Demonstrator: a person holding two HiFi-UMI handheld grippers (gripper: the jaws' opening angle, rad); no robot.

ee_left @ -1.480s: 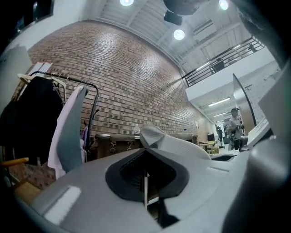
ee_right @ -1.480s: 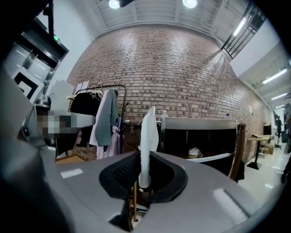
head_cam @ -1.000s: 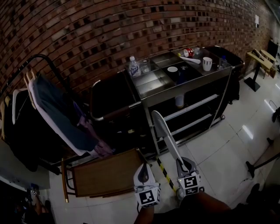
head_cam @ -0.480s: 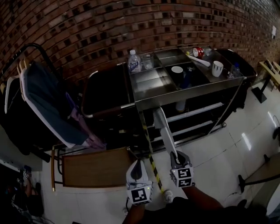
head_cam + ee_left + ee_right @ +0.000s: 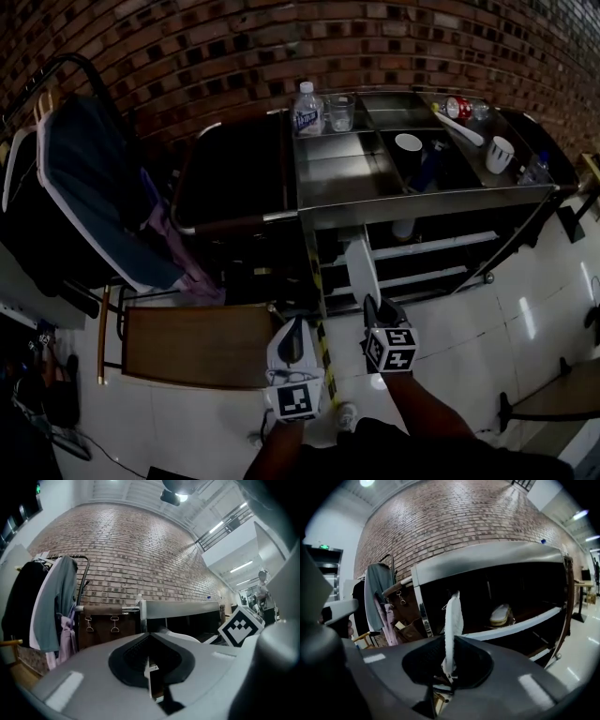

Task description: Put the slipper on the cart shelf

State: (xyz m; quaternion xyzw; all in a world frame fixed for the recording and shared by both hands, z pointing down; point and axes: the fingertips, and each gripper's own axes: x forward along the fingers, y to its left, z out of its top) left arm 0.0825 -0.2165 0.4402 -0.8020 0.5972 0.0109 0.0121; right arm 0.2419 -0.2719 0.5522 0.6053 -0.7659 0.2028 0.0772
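Currently the right gripper pinches the heel end of the white slipper, which reaches up and forward until its toe lies in front of the cart, level with its upper shelf. The left gripper hangs beside it over the floor, jaws pressed together on nothing.

On the cart's steel top stand a water bottle, a glass, a bowl and a white mug. A black bag hangs at the cart's left end. Beyond it is a clothes rack, with a wooden chair near the left gripper. Striped tape runs along the floor between the two grippers.

The right gripper view shows the slipper edge-on and upright between its jaws, held just in front of the cart's corner post. It also shows a pale item lying on the shelf, well to the slipper's right. From the head view that item is only a small pale patch under the top. The left gripper view confirms the left gripper's closed, empty jaws.
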